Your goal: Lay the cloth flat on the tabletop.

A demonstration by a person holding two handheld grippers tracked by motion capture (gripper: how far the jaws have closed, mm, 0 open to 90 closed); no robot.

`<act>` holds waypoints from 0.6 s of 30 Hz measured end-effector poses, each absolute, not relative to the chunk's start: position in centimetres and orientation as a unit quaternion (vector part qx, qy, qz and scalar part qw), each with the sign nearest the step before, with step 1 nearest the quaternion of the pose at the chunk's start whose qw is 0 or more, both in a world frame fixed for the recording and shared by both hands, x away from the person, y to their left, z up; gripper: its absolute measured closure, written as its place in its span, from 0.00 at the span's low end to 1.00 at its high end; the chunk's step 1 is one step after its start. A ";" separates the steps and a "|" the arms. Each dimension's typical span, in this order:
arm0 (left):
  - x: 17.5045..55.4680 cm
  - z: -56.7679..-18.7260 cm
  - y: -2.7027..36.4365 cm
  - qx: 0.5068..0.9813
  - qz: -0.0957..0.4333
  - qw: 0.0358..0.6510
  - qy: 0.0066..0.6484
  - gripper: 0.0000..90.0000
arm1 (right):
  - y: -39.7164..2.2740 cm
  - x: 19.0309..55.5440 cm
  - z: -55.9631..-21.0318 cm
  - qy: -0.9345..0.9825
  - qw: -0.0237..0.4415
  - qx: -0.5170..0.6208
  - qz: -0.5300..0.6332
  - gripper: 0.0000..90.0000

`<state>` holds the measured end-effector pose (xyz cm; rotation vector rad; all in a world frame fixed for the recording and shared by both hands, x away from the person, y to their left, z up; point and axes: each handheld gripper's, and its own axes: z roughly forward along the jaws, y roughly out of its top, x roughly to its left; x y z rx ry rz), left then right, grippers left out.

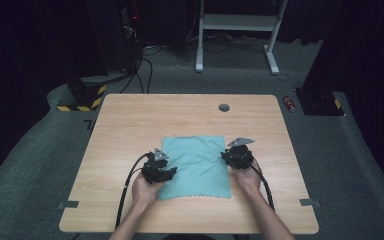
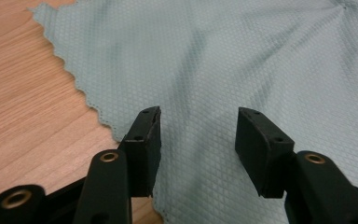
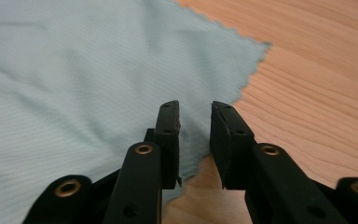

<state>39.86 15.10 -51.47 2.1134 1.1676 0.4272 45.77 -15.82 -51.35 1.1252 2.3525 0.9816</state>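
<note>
A teal cloth [image 1: 195, 165] lies spread flat on the wooden table [image 1: 130, 120], with scalloped edges. My left gripper [image 1: 170, 172] rests at the cloth's left edge near its front corner. In the left gripper view the jaws [image 2: 198, 126] stand wide apart just above the cloth [image 2: 214, 56], with nothing pinched. My right gripper [image 1: 228, 156] is at the cloth's right edge. In the right gripper view its jaws [image 3: 196, 116] hold a narrow gap over the cloth's border [image 3: 74, 70], where it meets bare wood [image 3: 317, 84]. They do not press on anything.
A small grey round plug [image 1: 224, 107] sits in the tabletop near its far edge. On the floor beyond are a red can [image 1: 289, 103], a white desk frame [image 1: 237, 22] and a yellow-and-black striped base [image 1: 82, 95]. Bare wood surrounds the cloth.
</note>
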 end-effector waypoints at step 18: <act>38.6 -51.7 15.7 0.806 0.178 0.347 0.445 0.52 | -16.1 40.2 -51.0 0.845 0.150 0.351 0.374 0.69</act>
